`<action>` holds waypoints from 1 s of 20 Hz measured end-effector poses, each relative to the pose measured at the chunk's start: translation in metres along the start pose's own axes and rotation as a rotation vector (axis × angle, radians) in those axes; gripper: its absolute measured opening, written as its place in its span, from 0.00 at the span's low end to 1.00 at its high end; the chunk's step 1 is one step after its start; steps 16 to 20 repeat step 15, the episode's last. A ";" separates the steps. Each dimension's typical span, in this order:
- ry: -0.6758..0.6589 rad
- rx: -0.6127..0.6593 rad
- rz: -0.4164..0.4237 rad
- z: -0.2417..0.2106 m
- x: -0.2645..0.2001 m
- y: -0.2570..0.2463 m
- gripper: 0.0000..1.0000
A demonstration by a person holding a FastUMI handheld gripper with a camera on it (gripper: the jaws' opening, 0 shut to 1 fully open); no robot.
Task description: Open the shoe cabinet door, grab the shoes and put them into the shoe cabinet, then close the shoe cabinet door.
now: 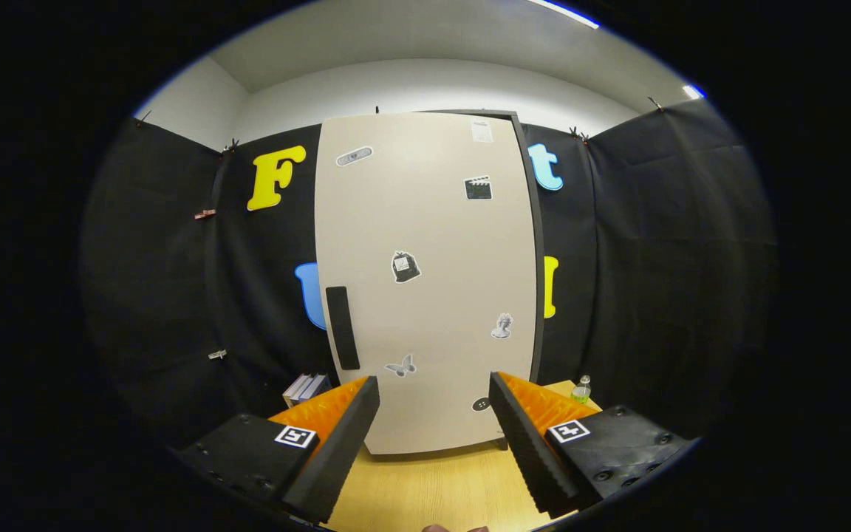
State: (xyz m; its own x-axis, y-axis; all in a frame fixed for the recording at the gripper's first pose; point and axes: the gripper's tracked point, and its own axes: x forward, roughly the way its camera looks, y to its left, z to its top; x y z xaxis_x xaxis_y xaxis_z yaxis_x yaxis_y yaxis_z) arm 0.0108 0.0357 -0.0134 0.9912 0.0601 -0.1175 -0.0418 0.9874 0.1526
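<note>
Here the scene fits two stages alike: a door never opened, or one shut again with the shoes inside. Leftmost, a small stack of pale books [306,386] sits on the light wooden table [425,488]. Next comes the tall cream shoe cabinet door [433,244], closed, its dark vertical handle [342,327] near the left edge. The gripper [434,414] is spread wide, holding nothing, the door just beyond its fingers. A small clear bottle [581,389] stands at the right.

Even overhead light, bright ceiling strip [564,12], soft shadows, sharp centre, strong fisheye bending toward edges, no glare
</note>
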 end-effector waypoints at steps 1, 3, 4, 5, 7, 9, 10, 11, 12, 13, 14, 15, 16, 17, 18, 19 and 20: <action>-0.007 -0.008 -0.011 0.001 0.003 -0.002 0.98; -0.009 -0.031 -0.031 0.000 0.010 -0.006 0.98; -0.014 -0.036 -0.042 -0.001 0.012 -0.008 0.98; -0.015 -0.038 -0.055 -0.001 0.013 -0.011 0.98; -0.037 -0.052 -0.082 -0.001 0.012 -0.018 0.98; -0.047 -0.063 -0.095 -0.002 0.011 -0.022 0.98; -0.047 -0.066 -0.096 -0.002 0.009 -0.021 0.98; -0.052 -0.061 -0.094 0.000 0.008 -0.021 0.98; -0.057 -0.055 -0.096 0.002 0.007 -0.022 0.98; -0.065 -0.050 -0.095 0.005 0.006 -0.023 0.98; -0.072 -0.048 -0.094 0.007 0.005 -0.022 0.98; -0.074 -0.050 -0.094 0.007 0.004 -0.023 0.98; -0.074 -0.050 -0.094 0.007 0.004 -0.023 0.98; -0.074 -0.050 -0.094 0.007 0.004 -0.023 0.98; -0.074 -0.050 -0.094 0.007 0.004 -0.023 0.98; -0.074 -0.050 -0.094 0.007 0.004 -0.023 0.98; -0.074 -0.050 -0.094 0.007 0.004 -0.023 0.98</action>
